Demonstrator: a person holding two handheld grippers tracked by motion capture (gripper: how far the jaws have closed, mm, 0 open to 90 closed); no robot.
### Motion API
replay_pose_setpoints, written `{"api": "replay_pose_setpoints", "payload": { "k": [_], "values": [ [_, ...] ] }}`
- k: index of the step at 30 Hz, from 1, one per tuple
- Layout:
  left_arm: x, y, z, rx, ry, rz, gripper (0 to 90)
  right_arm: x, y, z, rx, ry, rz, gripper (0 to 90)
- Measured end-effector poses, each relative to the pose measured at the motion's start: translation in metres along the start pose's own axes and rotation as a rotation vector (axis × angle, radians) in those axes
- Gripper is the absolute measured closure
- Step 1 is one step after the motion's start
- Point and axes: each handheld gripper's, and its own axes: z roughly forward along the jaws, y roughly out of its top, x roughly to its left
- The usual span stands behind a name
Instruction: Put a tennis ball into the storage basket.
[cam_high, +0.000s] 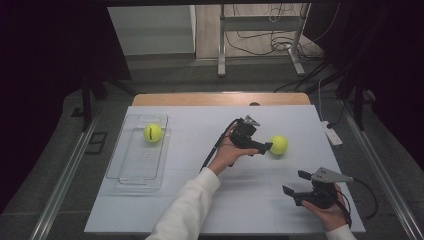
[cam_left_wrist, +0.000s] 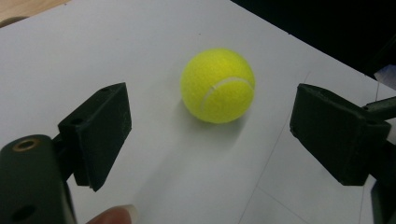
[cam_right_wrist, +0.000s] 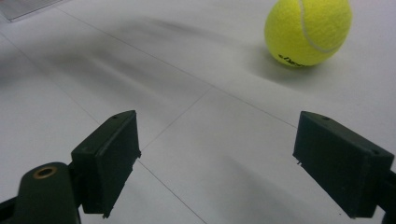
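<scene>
A yellow tennis ball (cam_high: 278, 145) lies on the white table sheet (cam_high: 200, 200), right of centre. My left gripper (cam_high: 264, 142) reaches across from the left and points at it, jaws open. In the left gripper view the ball (cam_left_wrist: 218, 86) sits just beyond the open left gripper (cam_left_wrist: 212, 140), untouched. My right gripper (cam_high: 296, 182) rests open near the front right, empty. In the right gripper view the same ball (cam_right_wrist: 308, 30) lies far ahead at upper right, beyond the open right gripper (cam_right_wrist: 217, 154). A second tennis ball (cam_high: 152, 132) sits in the clear tray (cam_high: 125, 172).
The clear plastic tray lies along the left side of the sheet. A white object (cam_high: 332, 134) rests at the table's right edge. A metal stand (cam_high: 222, 45) and cables are on the floor beyond the table.
</scene>
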Motion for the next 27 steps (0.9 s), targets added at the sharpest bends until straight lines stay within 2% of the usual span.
{"api": "replay_pose_setpoints", "payload": {
  "k": [27],
  "values": [
    [-0.003,0.004,0.019,0.037,0.000,0.014,13.1,-0.001,0.000,0.000,0.001,-0.001,0.001,14.5]
  ]
}}
